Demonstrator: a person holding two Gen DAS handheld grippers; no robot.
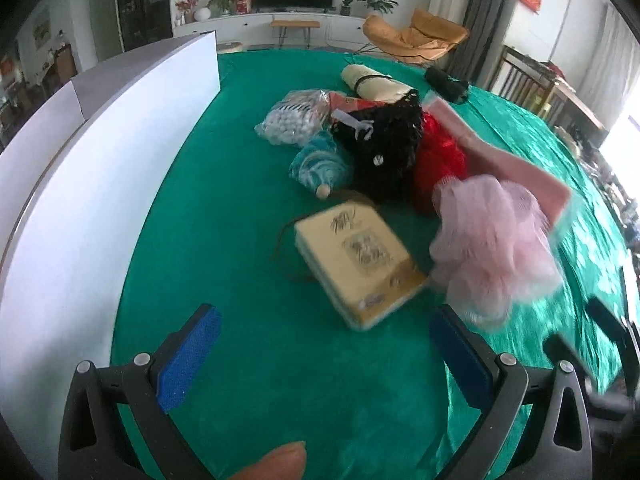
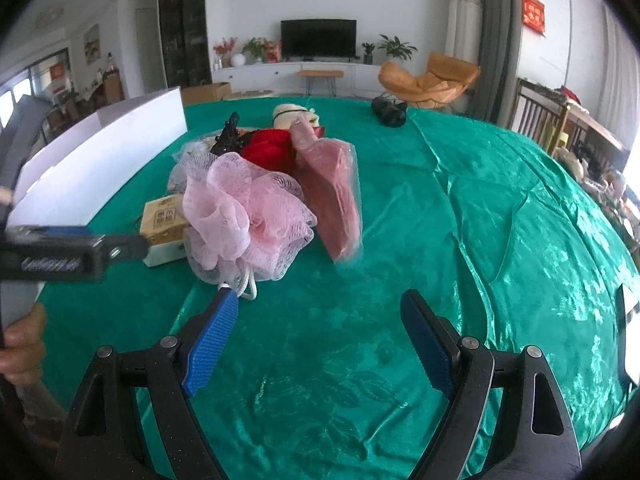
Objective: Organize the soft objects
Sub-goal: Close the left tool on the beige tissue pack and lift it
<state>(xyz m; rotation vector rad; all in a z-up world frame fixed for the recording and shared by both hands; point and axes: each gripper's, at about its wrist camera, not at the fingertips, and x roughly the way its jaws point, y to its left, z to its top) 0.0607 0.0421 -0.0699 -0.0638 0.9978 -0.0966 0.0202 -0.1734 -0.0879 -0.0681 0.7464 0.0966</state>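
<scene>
Green velvety cloth [image 2: 460, 208] covers the whole table, wrinkled and shiny toward its right side, where a broad stretch lies bare as far as the far edge. Along the left edge stands a white box [image 1: 120, 152], its tall wall upright and close beside the pile, so room on that side is narrow. The soft things sit heaped near the middle: a pink mesh bath pouf [image 2: 244, 216] nearest, its white cord loop just ahead of the right gripper's left pad; a pack of tissues [image 1: 356, 264] flat on the cloth just left of the pouf; a pink wrapped pack [image 2: 336, 196] leaning tilted against the pouf's right side. Behind them lie a red fluffy piece [image 1: 440, 160], a black lacy piece [image 1: 388, 148], a blue and white pouf [image 1: 320, 164], a clear bag of cotton balls [image 1: 288, 124] and a pale rolled mat [image 1: 376, 80]. A small black item [image 2: 388, 112] rests well apart near the far edge. The left gripper [image 1: 324, 352] hangs over bare cloth in front of the tissues, jaws wide, nothing between them. The right gripper [image 2: 320, 328] points down at open cloth, jaws also spread wide and empty. A fingertip [image 1: 280, 460] shows at the bottom of the left view.
</scene>
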